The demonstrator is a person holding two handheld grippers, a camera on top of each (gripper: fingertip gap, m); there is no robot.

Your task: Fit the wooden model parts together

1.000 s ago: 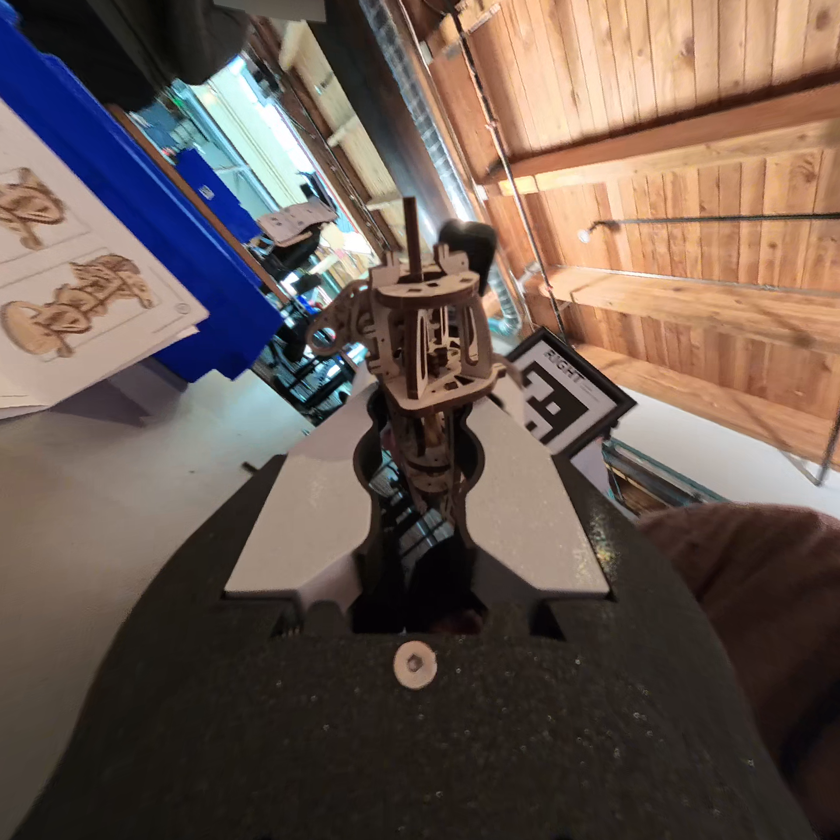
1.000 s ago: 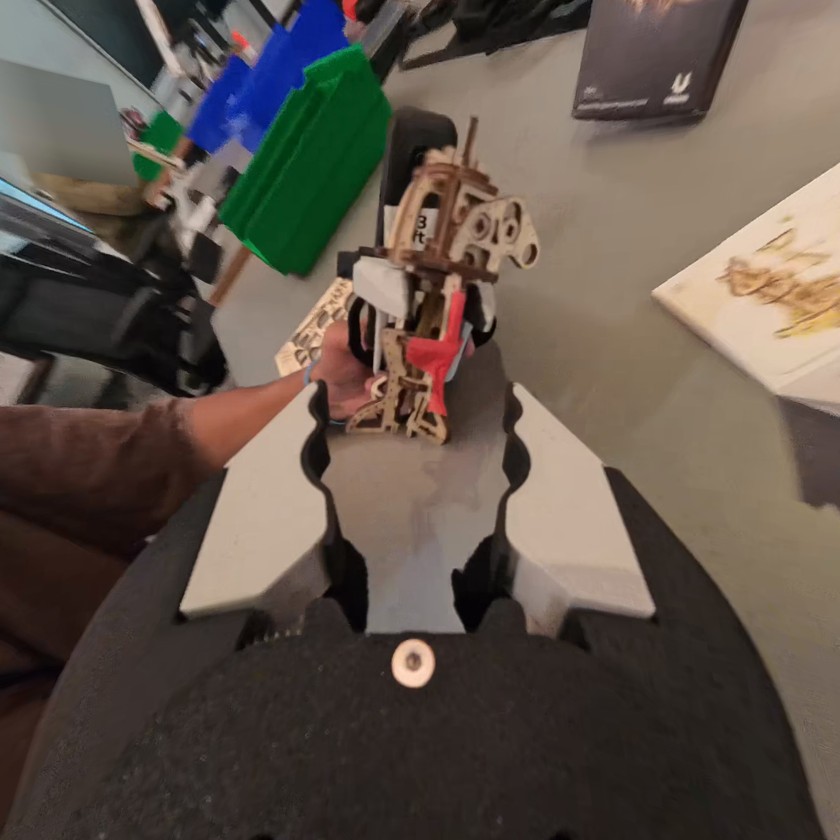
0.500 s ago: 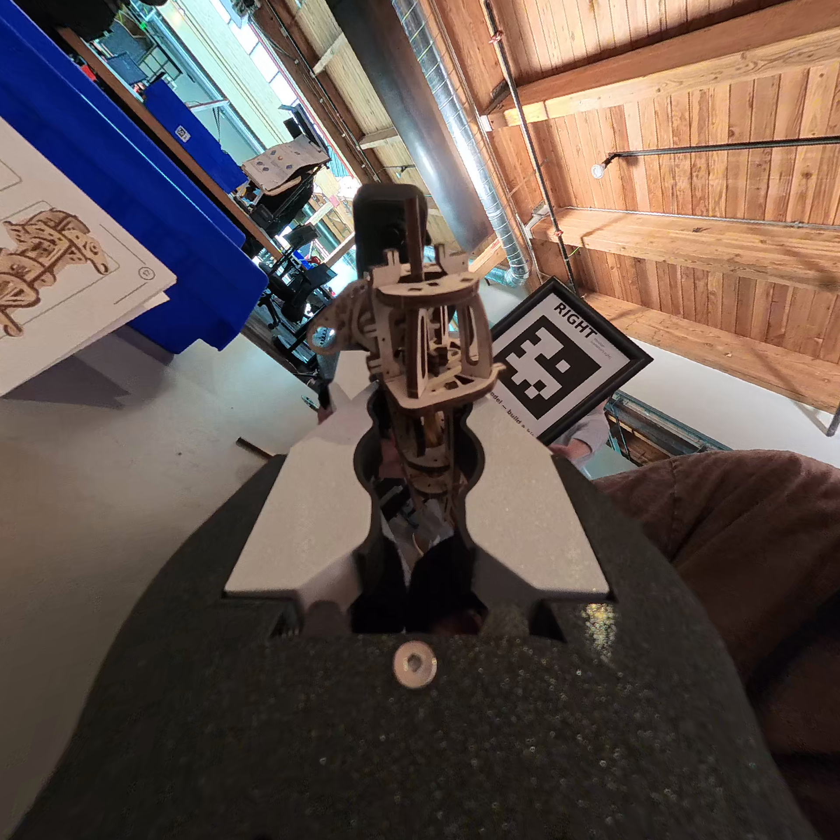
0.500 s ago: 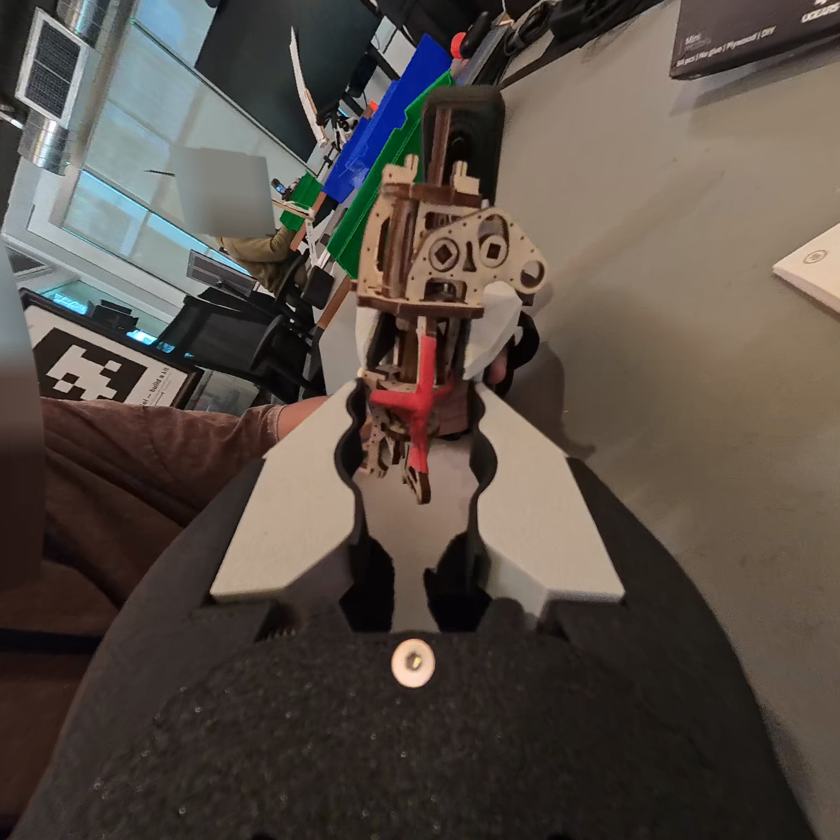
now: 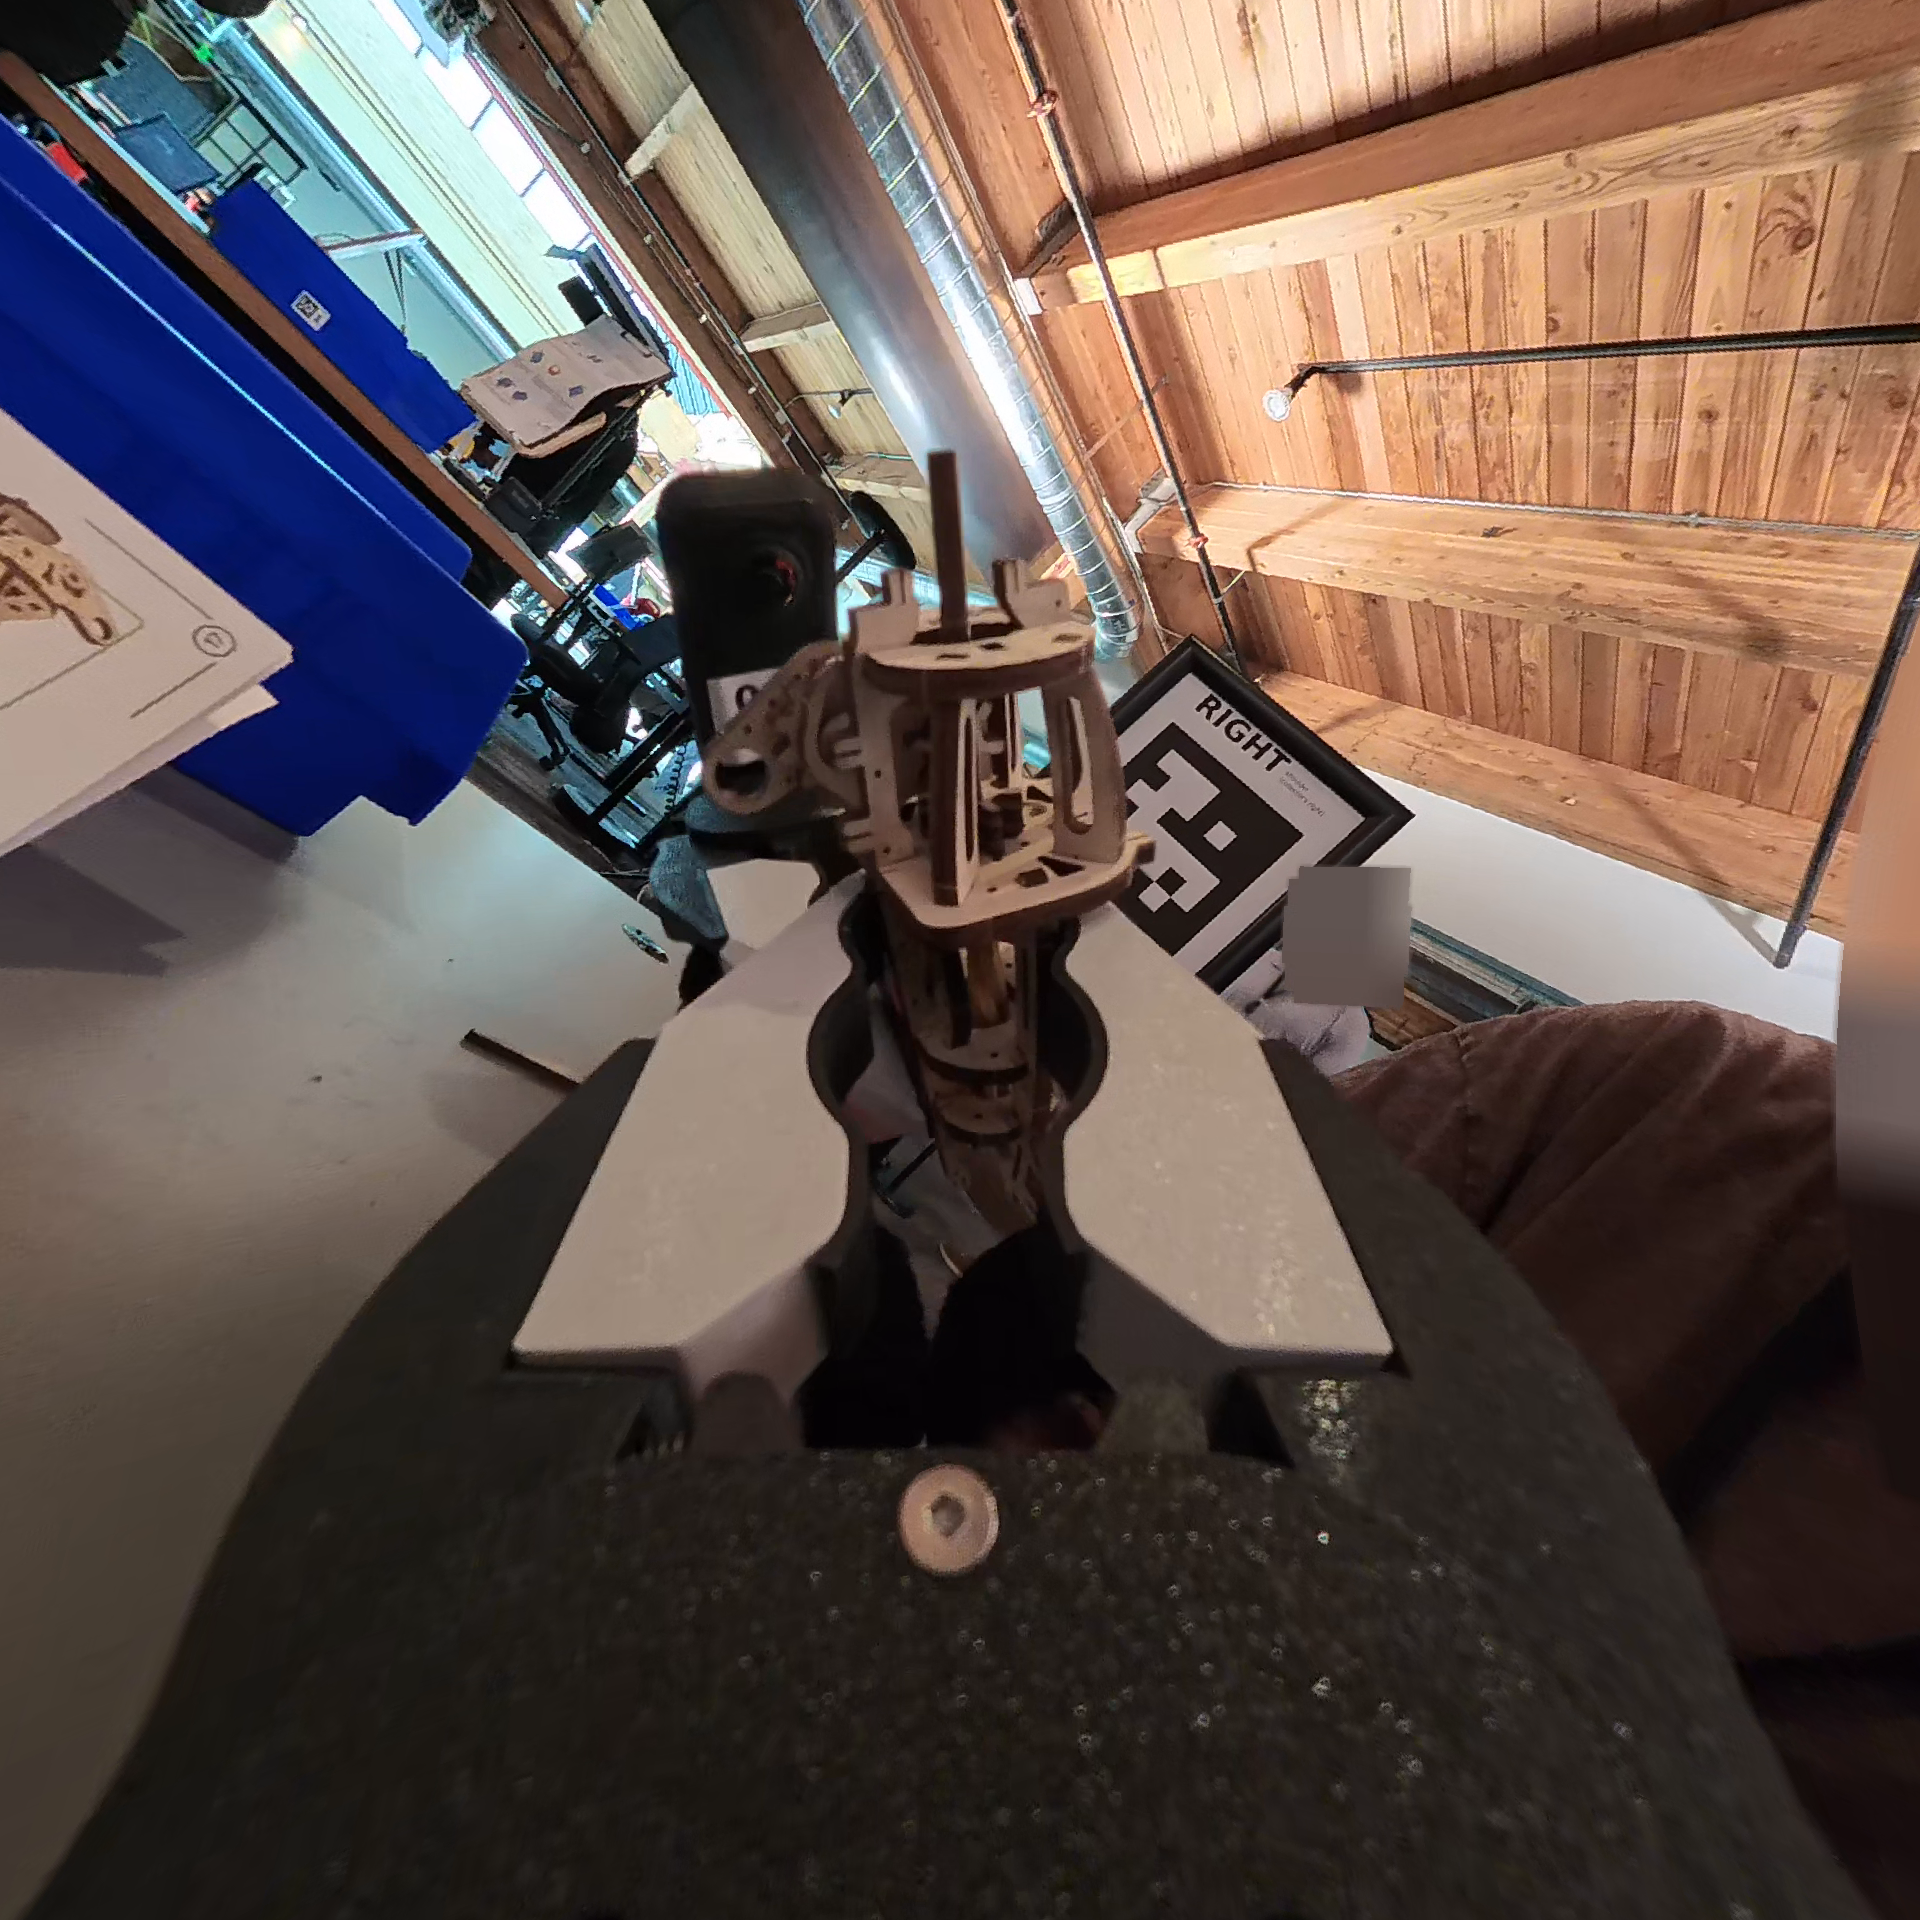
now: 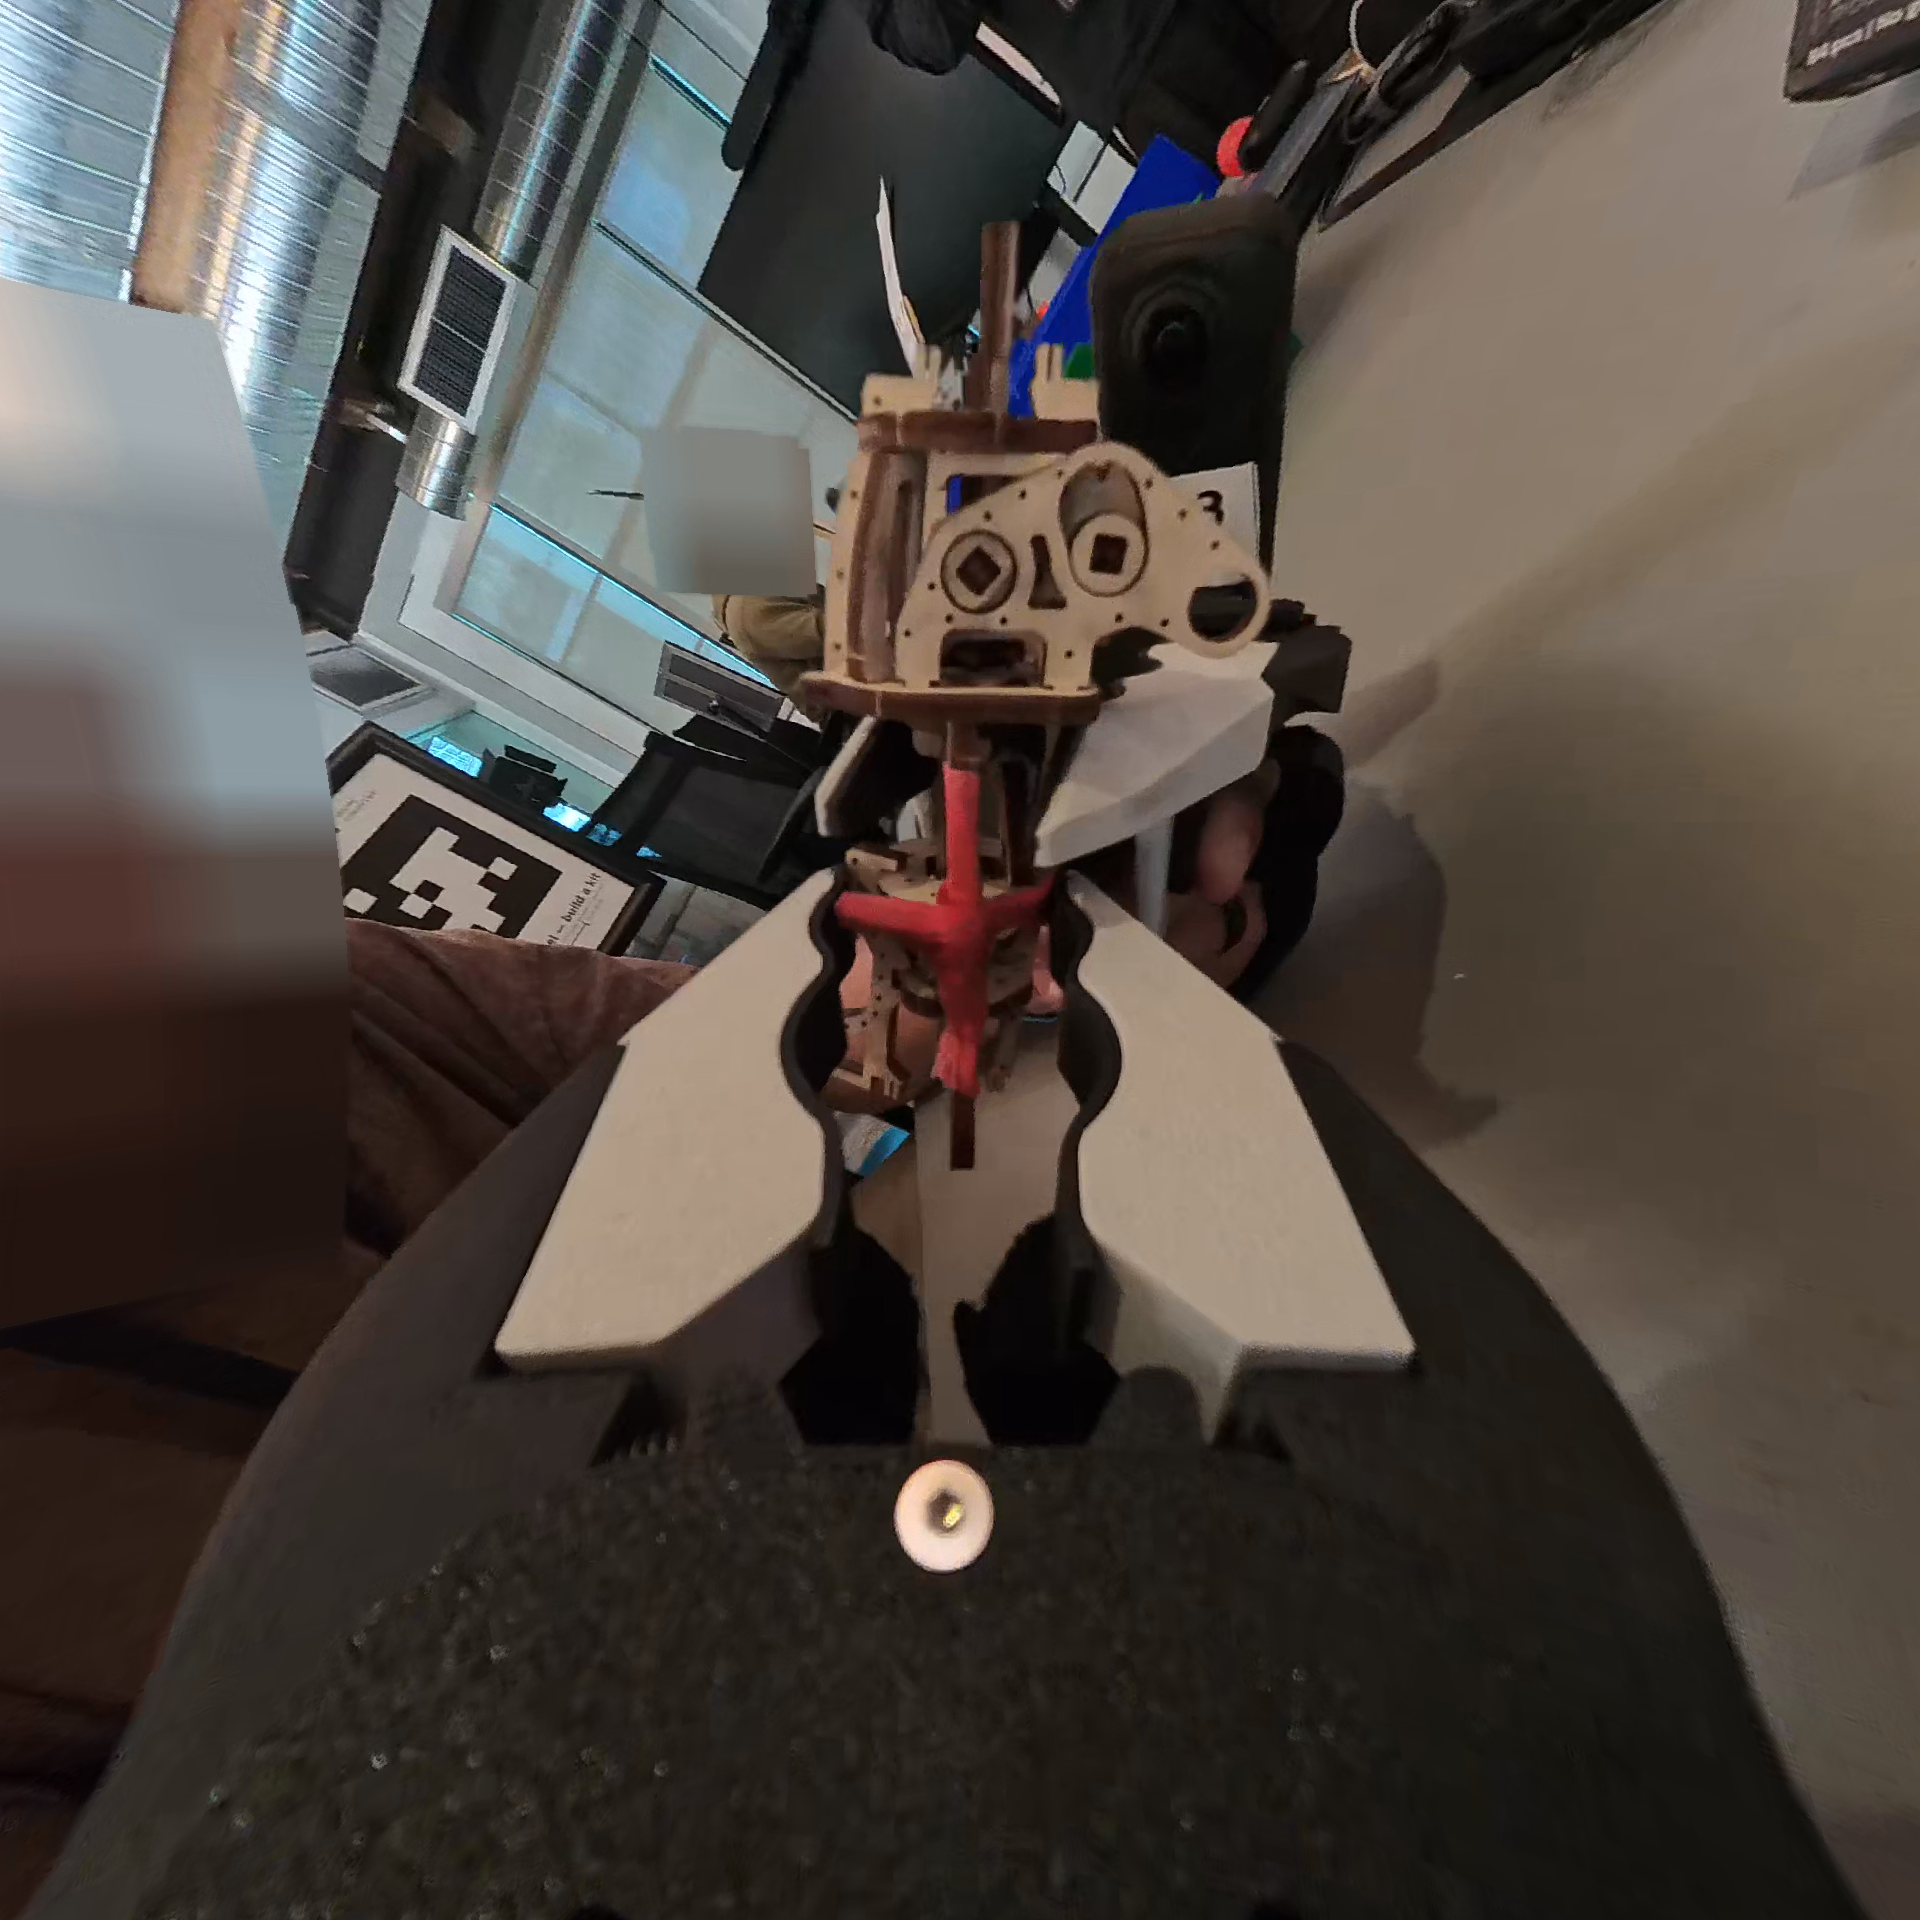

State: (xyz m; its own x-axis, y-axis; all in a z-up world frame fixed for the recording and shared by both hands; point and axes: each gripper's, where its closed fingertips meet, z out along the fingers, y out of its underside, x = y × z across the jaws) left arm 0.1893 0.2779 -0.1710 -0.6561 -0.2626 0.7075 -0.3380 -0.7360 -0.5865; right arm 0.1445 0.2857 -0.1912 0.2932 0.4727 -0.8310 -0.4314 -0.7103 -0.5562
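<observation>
The wooden model [image 5: 966, 790], a small frame of pale laser-cut plates with a dark rod on top, is held off the table. My left gripper [image 5: 951, 977] is shut on its lower stem. In the right wrist view the model [image 6: 997, 561] stands between the two grippers, with a red cross-shaped part [image 6: 956, 914] low on it. My right gripper [image 6: 951, 914] faces the left one. Its jaws are closed around the red part, which touches both fingertips. The left gripper's white fingers [image 6: 1153, 769] grip just above.
A grey tabletop [image 5: 260, 1091] carries blue bins [image 5: 260, 582], a printed instruction sheet [image 5: 94, 644] and a loose wooden stick [image 5: 520, 1055]. A brown sleeve [image 5: 1610, 1195] is at the right. The right gripper's marker plate [image 5: 1247, 821] and camera [image 5: 743, 613] lie beyond the model. Left tips to right tips: about 4 cm.
The right gripper has come in to the model and its jaws have narrowed around the red part. Both views have tilted upward. The left gripper keeps its hold.
</observation>
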